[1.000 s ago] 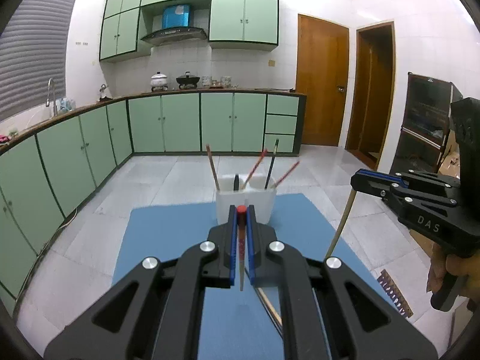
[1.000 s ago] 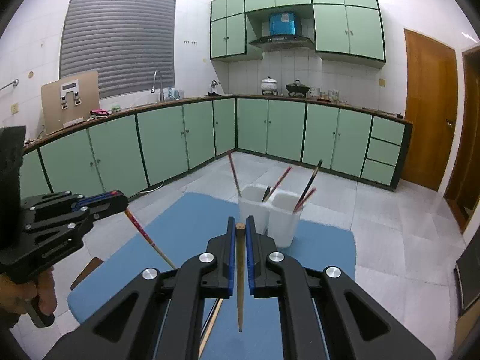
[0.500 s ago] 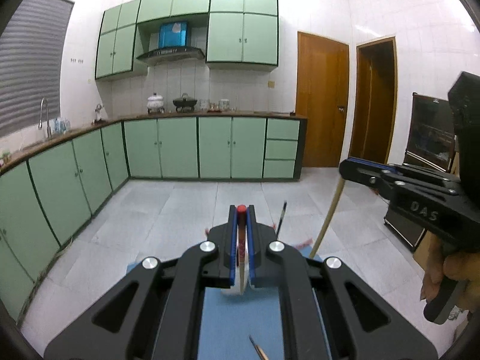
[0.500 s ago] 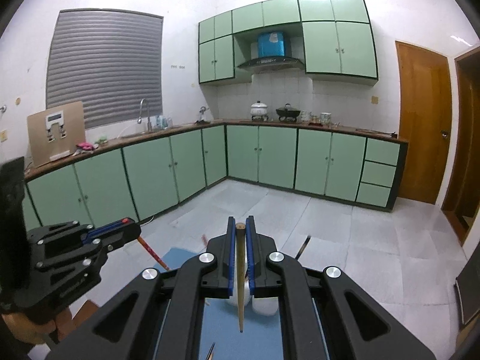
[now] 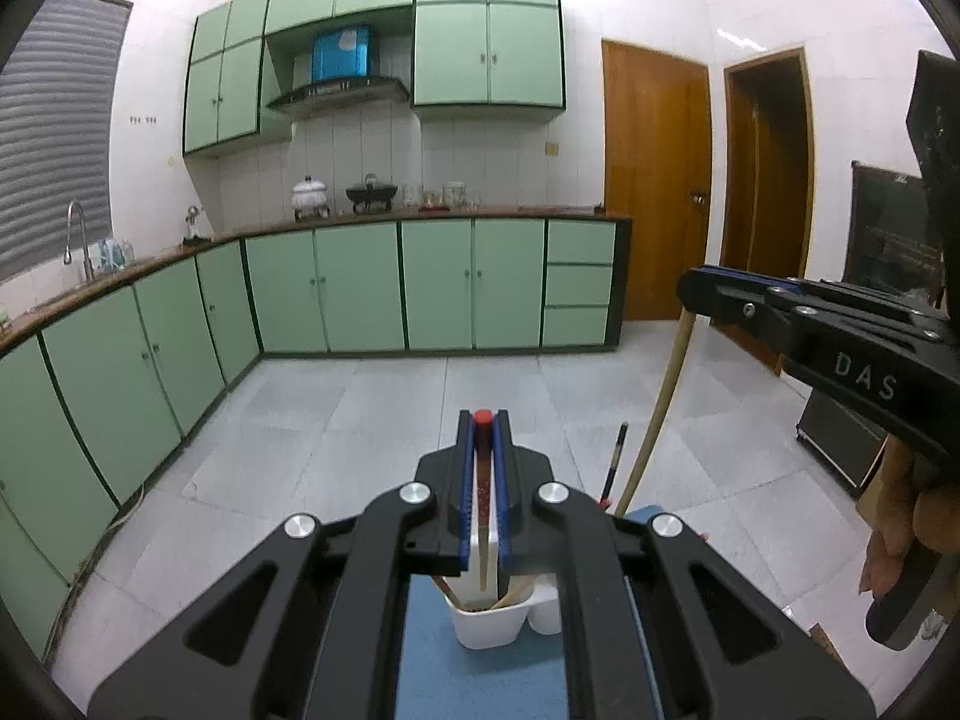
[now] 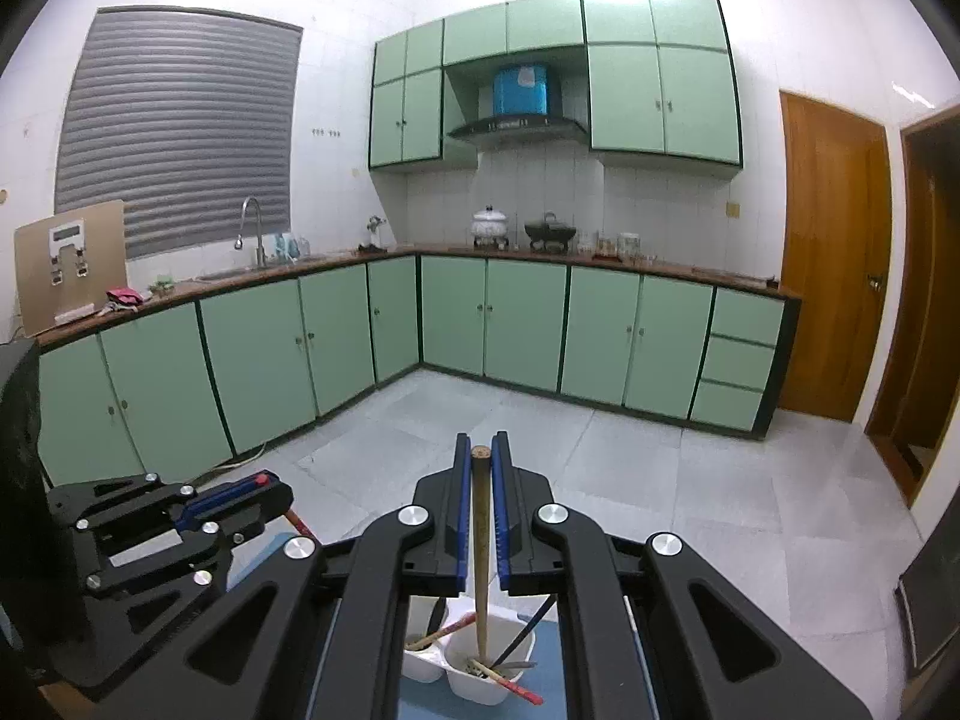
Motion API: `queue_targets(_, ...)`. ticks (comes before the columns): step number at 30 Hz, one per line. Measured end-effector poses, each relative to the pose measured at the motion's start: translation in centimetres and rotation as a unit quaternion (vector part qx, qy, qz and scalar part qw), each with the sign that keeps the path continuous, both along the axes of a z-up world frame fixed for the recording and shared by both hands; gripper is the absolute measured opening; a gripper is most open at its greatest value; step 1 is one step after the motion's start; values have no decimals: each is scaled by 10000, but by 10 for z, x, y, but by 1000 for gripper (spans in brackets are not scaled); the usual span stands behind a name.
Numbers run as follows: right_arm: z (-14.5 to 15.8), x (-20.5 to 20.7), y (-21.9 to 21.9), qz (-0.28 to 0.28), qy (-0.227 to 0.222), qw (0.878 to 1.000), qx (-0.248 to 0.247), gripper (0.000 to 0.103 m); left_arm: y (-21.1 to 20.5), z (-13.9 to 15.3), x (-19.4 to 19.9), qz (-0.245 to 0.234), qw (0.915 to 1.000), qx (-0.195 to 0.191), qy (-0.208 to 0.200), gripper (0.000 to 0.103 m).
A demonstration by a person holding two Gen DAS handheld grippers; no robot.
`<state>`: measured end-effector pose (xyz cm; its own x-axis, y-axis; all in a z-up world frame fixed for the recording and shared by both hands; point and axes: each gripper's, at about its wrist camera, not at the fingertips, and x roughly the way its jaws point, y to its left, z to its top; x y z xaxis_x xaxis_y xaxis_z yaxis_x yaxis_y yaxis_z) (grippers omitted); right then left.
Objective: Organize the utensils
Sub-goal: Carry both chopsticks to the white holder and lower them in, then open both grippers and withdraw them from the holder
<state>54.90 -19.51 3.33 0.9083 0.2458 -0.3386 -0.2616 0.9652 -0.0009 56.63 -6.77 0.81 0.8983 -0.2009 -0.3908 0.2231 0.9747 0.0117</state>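
My left tongs (image 5: 483, 438) clamp a red-tipped chopstick (image 5: 480, 480); right tongs (image 6: 480, 456) clamp a wooden chopstick (image 6: 480, 540) (both above the white holder (image 6: 474, 681)).

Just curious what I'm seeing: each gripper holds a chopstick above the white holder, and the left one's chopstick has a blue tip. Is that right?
Nearly. The tip is red, not blue. The left wrist view shows the left gripper shut on a chopstick with a red tip; only the finger pads are blue. The right gripper holds a plain wooden chopstick above the white holder.
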Motion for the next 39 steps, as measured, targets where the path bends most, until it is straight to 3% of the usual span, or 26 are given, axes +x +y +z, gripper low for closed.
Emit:
queue_targets(8,-57,9,-8,25,431,9991,44,7,7,-53,9,-23,9992,41,393,7)
queue_targets(13,-53,-13,-9,48,250,9997,-12,10,16,-58,-12,-55,9993,94,370,9)
queue_targets(16,-45,-50,-17,65,77,9998,175,10,23,-51,-34,-41,9995,108,290,11)
queue_targets(19,-54,-97,-26,72,-46,9989,451,10,37,-47,-68,22,9997,-50,217,15)
queue_targets(25,-136,-227,-17,-76,-216,9992,338,11,57,-75,-177,379,9991,-110,-124,26)
queue_targets(28,-180,-276,-11,-253,-16,9990,364,11,57,-103,-230,543,9984,-131,-132,28)
queue_targets(33,-230,-324,1,-339,546,9973,345,12,54,-154,-294,662,9970,-200,333,37)
queue_targets(37,-244,-348,6,-372,791,9955,362,27,55,-179,-336,760,9932,-397,786,50)
queue_targets(39,-246,-359,9,-418,795,9955,292,43,57,-183,-354,793,9922,-426,864,62)
